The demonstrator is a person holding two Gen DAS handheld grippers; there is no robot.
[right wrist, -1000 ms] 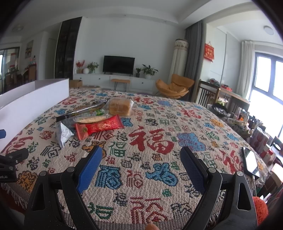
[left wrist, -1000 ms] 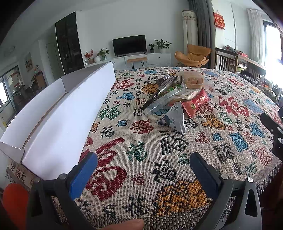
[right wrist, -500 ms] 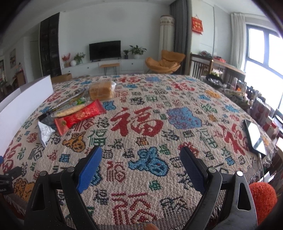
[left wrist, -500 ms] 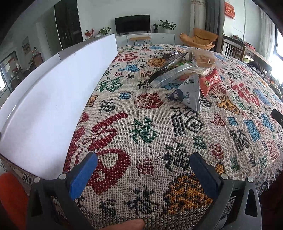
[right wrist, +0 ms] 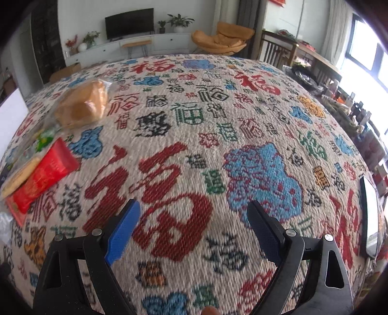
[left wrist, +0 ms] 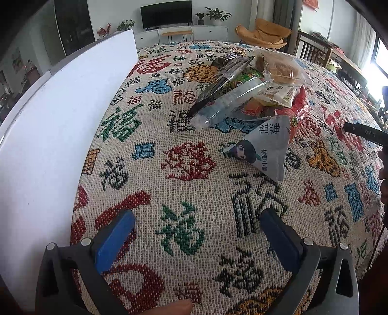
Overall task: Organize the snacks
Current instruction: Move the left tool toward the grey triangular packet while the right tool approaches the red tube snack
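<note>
The snacks sit in a loose heap ahead of my left gripper [left wrist: 197, 232] and off to its right, well beyond the fingertips: nearest is a grey triangular pouch [left wrist: 263, 150] with a cartoon face, lying flat on the woven tablecloth [left wrist: 184, 169]. Just behind it I see a red packet [left wrist: 299, 109], which touches the pouch's far edge, and a clear plastic-wrapped pack [left wrist: 225, 106] slanting over a long dark wrapper [left wrist: 223, 80]. At the back of the heap rests a bagged bread loaf [left wrist: 278, 66], partly on top of the others. My left jaws stand wide apart and hold nothing, low over the cloth. To the left of those jaws a white box wall [left wrist: 48, 135] runs forward, upright, close beside the left finger. From my right gripper [right wrist: 194, 227] the same heap lies far out to the left of the jaws: the red packet [right wrist: 41, 177] points toward me, with the bread loaf [right wrist: 82, 104] farther ahead and to the left. The right jaws are likewise spread wide and empty, with only tablecloth [right wrist: 218, 135] between them. Well off to the right of the right jaws, at the table's edge, a flat phone-like slab [right wrist: 369, 213] lies on the cloth. Beyond the table I can make out a television [right wrist: 129, 23] and an orange chair [right wrist: 223, 38].
</note>
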